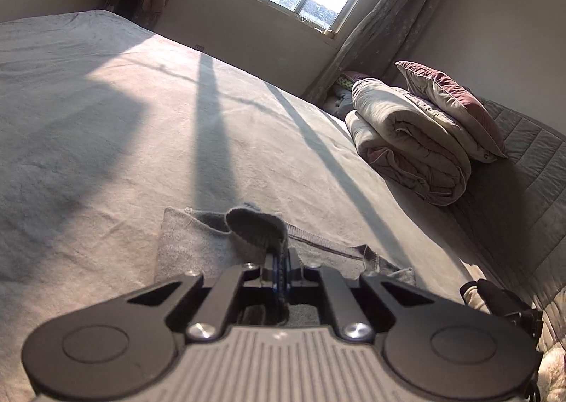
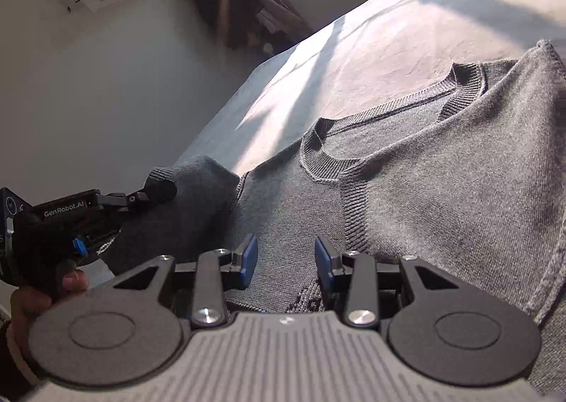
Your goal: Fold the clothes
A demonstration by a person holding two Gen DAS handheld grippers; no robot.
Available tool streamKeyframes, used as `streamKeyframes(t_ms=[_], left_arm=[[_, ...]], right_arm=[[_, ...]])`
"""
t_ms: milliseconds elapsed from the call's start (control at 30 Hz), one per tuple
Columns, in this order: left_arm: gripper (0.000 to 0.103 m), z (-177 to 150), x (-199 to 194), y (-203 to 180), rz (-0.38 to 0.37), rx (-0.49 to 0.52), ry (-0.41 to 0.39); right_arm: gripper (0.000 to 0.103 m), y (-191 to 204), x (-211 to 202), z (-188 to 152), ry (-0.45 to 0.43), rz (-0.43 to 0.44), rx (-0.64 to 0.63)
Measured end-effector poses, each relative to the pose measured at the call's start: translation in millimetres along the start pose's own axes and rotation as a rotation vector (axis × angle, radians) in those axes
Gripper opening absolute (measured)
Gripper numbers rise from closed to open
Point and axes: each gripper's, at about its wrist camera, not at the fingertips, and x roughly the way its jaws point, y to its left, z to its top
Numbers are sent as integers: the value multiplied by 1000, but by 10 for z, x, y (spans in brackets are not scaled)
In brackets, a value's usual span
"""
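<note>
Right wrist view showed the sweater (image 2: 406, 168) spread on the bed (image 2: 389, 30); left gripper (image 2: 161, 191), at nine o'clock, pinched its soft, limp cuff; right gripper (image 2: 286, 260) hovered part-open, empty.

"GenRobot.AI" stands in white on the left hand-held gripper (image 2: 155, 194) body.

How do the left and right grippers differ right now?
Left gripper is shut on a sweater cuff; right gripper is open, nothing between its blue pads.
Left lifts the sleeve off the bed; right hangs above the sweater's body, below the neckline, gripping no fabric.
In the right wrist view, the left sits at the sweater's edge, the right over its middle.
Shared: same black two-finger build, both over the sweater.
</note>
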Motion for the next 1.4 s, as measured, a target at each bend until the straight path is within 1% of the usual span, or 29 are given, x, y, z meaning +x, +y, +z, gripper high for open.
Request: streamKeyframes(t_ms=[100, 133, 167, 200, 233, 267, 367, 400, 533, 600, 633, 767, 867, 967, 1033, 1067, 1100, 1167, 1200, 1267, 1333, 1367, 1400], left_arm=[[5, -33, 121, -74, -31, 22, 48], [8, -42, 128, -84, -34, 26, 57], [16, -42, 118, -92, -35, 27, 57], [22, -39, 105, -101, -36, 29, 54], [34, -46, 69, -107, -37, 38, 52], [40, -55, 26, -112, -39, 51, 49], [41, -98, -93, -123, -42, 95, 47], [41, -125, -113, -141, -38, 126, 58], [41, -423, -250, -225, -19, 338, 115], [41, -583, -341, -266, -17, 442, 109], [41, -648, -382, -276, -21, 482, 107], [41, -799, -469, -284, -40, 579, 138], [41, -872, -489, -325, -11, 667, 143], [40, -874, -419, -355, -3, 704, 176], [33, -871, -365, -383, 0, 723, 198], [27, -873, -344, -400, -1, 734, 200], [25, -867, -330, -411, -1, 738, 204], [13, -878, -305, -450, -1, 750, 207], [11, -879, -300, -461, 2, 755, 208], [6, -873, -295, -465, 7, 753, 203], [5, -858, -292, -458, 9, 736, 198], [4, -839, -295, -455, 8, 719, 193], [4, -820, -300, -455, 7, 701, 186]], right_arm=[[40, -40, -6, 15, -2, 17, 33], [40, -48, -6, 19, -2, 22, 41], [40, -54, -6, 22, -2, 25, 47], [40, -58, -7, 24, -2, 26, 51], [40, -61, -7, 26, -2, 26, 54], [40, -59, -7, 27, -3, 23, 52], [40, -38, 2, 20, 3, 7, 35], [40, -30, 4, 16, 3, 3, 30], [40, -14, 4, 8, 6, -3, 18], [40, -5, -2, -1, 7, -7, 7], [40, 8, -1, -8, 7, -12, -3], [40, 59, 6, -41, 4, -36, -43], [40, 114, 23, -67, 8, -69, -69], [40, 199, 63, -68, 25, -111, -104], [40, 267, 104, -63, 38, -141, -139], [40, 294, 132, -57, 42, -155, -157], [40, 316, 171, -46, 46, -168, -172], [37, 328, 241, -13, 48, -190, -180], [36, 330, 279, 8, 46, -202, -180], [32, 329, 367, 55, 40, -224, -172], [27, 331, 421, 81, 27, -245, -172], [20, 337, 429, 94, 19, -251, -175], [14, 344, 437, 106, 11, -257, -177]])
